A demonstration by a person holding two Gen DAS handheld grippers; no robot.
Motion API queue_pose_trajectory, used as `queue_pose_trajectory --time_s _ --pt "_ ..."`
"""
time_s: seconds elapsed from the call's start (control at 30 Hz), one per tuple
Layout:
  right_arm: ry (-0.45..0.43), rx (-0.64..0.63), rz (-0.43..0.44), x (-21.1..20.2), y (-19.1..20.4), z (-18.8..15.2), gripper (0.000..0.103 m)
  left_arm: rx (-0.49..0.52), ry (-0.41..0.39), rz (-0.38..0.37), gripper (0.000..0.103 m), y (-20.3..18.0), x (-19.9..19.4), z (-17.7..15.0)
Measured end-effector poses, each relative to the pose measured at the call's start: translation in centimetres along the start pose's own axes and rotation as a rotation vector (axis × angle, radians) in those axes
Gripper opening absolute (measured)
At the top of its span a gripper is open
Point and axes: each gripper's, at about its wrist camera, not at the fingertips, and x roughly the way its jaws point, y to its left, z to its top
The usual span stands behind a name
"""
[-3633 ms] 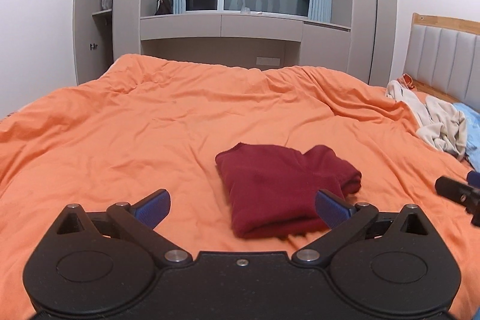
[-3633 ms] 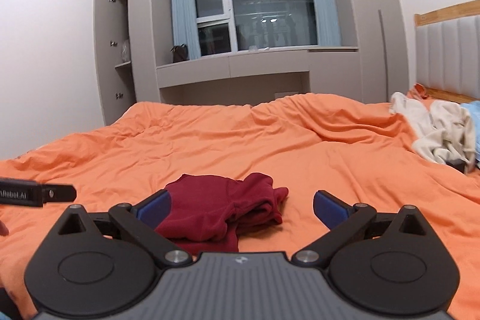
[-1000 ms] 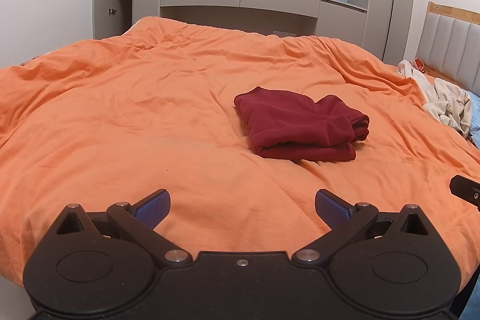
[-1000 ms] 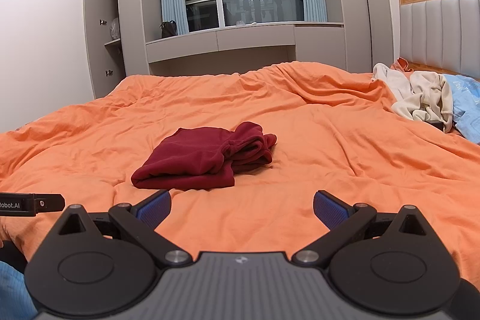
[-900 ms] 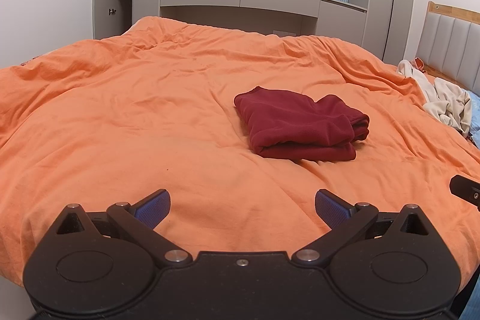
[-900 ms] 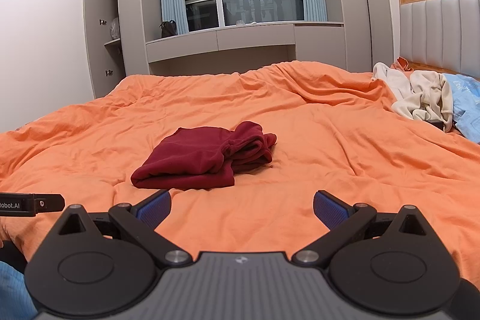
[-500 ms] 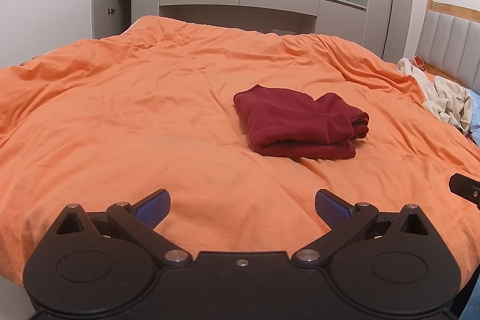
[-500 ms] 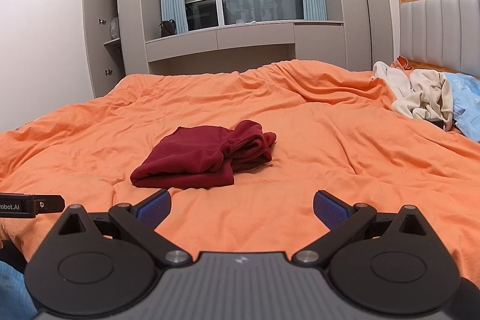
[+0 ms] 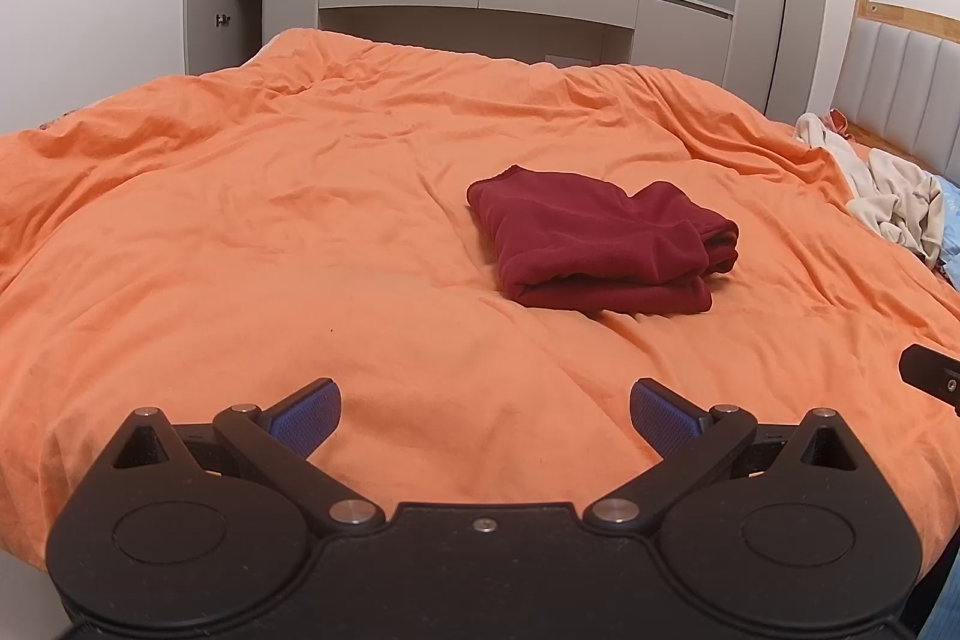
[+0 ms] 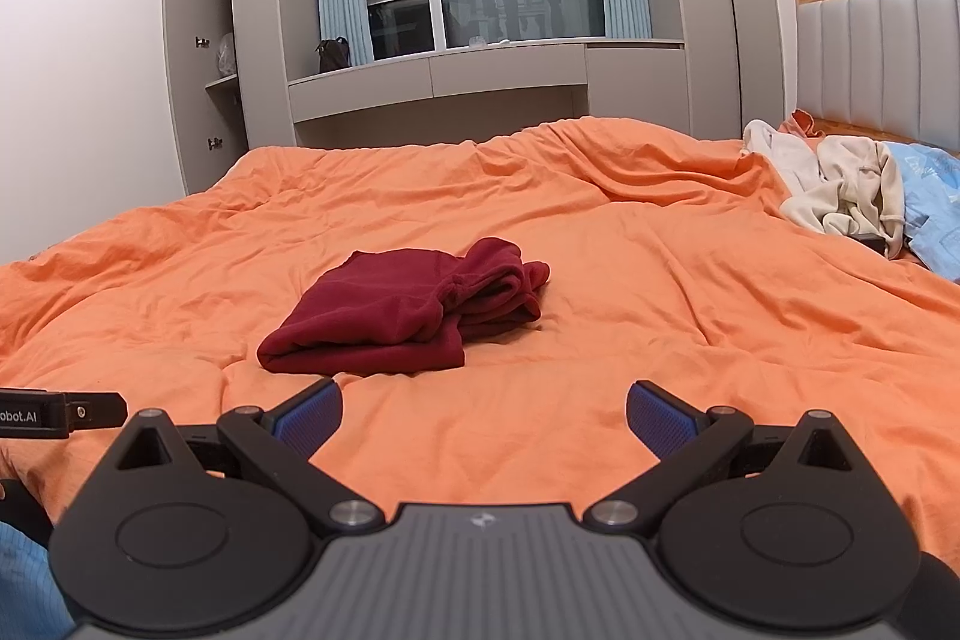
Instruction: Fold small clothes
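My left gripper (image 9: 485,415) & right gripper (image 10: 484,415) both hover low over the orange duvet (image 9: 240,232), jaws spread wide, nothing btwn them. The dark red garment (image 9: 600,241) lies folded in a compact stack on the bed, well ahead of both: fwd-right of my left jaws, fwd-left of my right ones (image 10: 408,310). Cream clothes (image 10: 840,187) are heaped far right by the headboard (image 10: 882,58).
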Motion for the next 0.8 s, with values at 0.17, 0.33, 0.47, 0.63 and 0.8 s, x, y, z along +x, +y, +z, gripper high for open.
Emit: queue_pose_trajectory --time_s 0.17,0.33,0.47,0.63,0.8 --pt "0.001 0.000 0.000 0.01 0.00 -0.09 0.103 0.000 0.000 0.000 0.102 -0.01 0.02 0.10" --pt "0.002 0.001 -0.001 0.02 -0.01 -0.07 0.103 0.000 0.001 0.000 0.102 0.00 0.01 0.13" --pt "0.004 0.002 -0.001 -0.06 -0.02 -0.16 0.103 0.001 0.003 -0.001 0.102 0.02 0.05 0.05" --pt "0.005 0.003 -0.001 -0.04 -0.04 -0.15 0.103 0.001 0.005 0.001 0.102 0.02 0.07 0.04" --pt "0.010 0.006 -0.001 0.07 0.06 -0.58 0.103 -0.001 0.019 0.019 0.102 0.07 0.03 -0.21"
